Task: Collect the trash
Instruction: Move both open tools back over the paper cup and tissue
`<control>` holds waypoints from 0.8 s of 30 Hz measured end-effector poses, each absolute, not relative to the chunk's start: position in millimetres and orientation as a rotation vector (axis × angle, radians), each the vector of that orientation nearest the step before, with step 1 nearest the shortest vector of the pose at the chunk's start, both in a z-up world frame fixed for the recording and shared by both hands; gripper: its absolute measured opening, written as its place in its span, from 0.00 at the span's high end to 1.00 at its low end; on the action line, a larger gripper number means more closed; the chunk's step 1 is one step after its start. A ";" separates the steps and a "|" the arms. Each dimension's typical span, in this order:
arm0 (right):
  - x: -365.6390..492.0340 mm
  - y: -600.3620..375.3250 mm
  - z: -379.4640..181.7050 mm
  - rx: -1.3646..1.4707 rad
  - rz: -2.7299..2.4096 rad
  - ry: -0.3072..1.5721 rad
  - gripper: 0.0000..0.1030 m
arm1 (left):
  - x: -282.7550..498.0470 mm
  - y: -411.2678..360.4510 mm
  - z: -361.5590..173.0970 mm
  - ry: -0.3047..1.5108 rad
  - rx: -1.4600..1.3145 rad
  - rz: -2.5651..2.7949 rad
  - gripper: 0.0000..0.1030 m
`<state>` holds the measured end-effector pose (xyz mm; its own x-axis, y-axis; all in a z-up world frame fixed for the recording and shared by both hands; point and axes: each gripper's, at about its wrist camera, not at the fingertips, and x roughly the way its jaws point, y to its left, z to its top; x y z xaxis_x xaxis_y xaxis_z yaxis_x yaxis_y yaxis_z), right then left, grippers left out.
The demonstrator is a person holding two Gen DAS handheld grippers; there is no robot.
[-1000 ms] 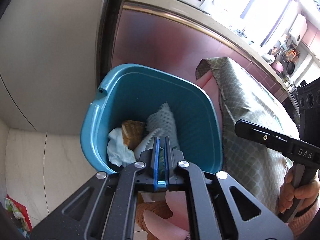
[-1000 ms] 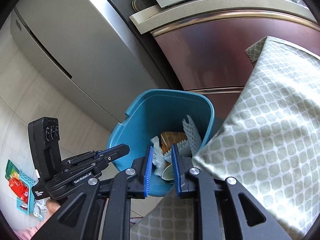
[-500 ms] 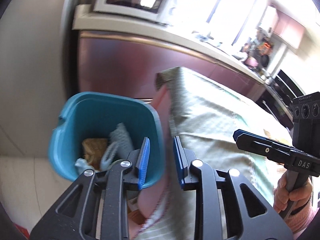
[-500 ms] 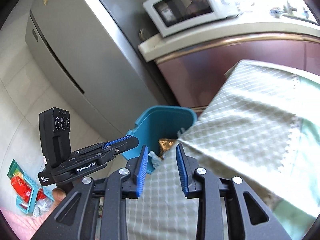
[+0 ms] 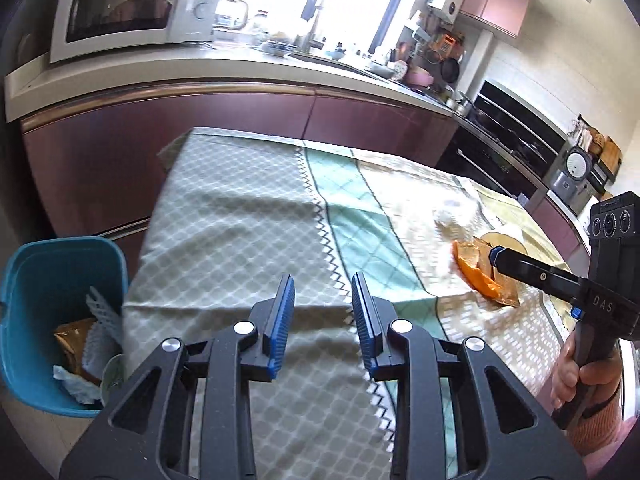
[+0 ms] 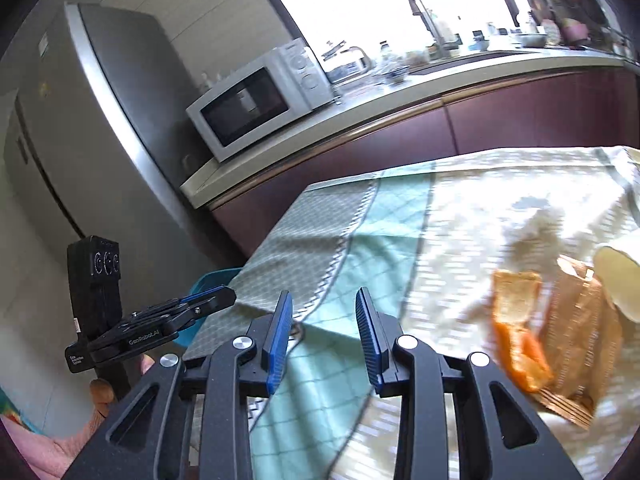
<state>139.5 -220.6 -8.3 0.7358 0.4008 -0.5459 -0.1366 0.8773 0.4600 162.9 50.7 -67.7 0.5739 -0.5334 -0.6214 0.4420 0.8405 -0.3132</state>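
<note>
A blue bin point(image 5: 44, 280) stands on the floor at the table's left end, with foam netting, a brown wrapper and tissue inside; its rim also shows in the right wrist view point(image 6: 210, 280). On the table lie orange peel point(image 5: 474, 270) point(image 6: 516, 340), a brown wrapper point(image 6: 580, 344), a pale round item point(image 6: 620, 280) and a white crumpled item point(image 5: 450, 216). My left gripper point(image 5: 322, 316) is open and empty above the cloth. My right gripper point(image 6: 324, 328) is open and empty, left of the peel.
The table wears a green and cream patterned cloth point(image 5: 280, 220). Behind it runs a maroon counter point(image 5: 200, 120) with a microwave point(image 5: 128, 4) and sink clutter. A grey fridge point(image 6: 80, 140) stands at the left. An oven point(image 5: 516, 136) is at the far right.
Both grippers have swung from over the bin up to the table. The left gripper went from shut to open. The right gripper opened wider.
</note>
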 end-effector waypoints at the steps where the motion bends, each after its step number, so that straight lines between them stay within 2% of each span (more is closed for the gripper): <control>1: 135.7 -233.2 -9.5 0.427 0.273 0.677 0.69 | 163.2 39.1 -68.7 0.774 -0.119 -0.588 0.72; 12: 104.7 -338.6 -23.2 0.543 0.015 0.611 0.67 | 179.8 -68.5 -70.0 0.805 -0.004 -0.714 0.72; 24: 109.1 -364.4 -43.8 0.642 0.027 0.608 0.67 | 197.9 -126.4 -68.8 0.822 0.050 -0.752 0.71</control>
<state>109.1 -364.4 -43.8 0.8264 0.2068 -0.5237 0.1592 0.8064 0.5696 197.9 -126.4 -68.8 0.4413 -0.5871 -0.6786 0.6243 0.7441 -0.2378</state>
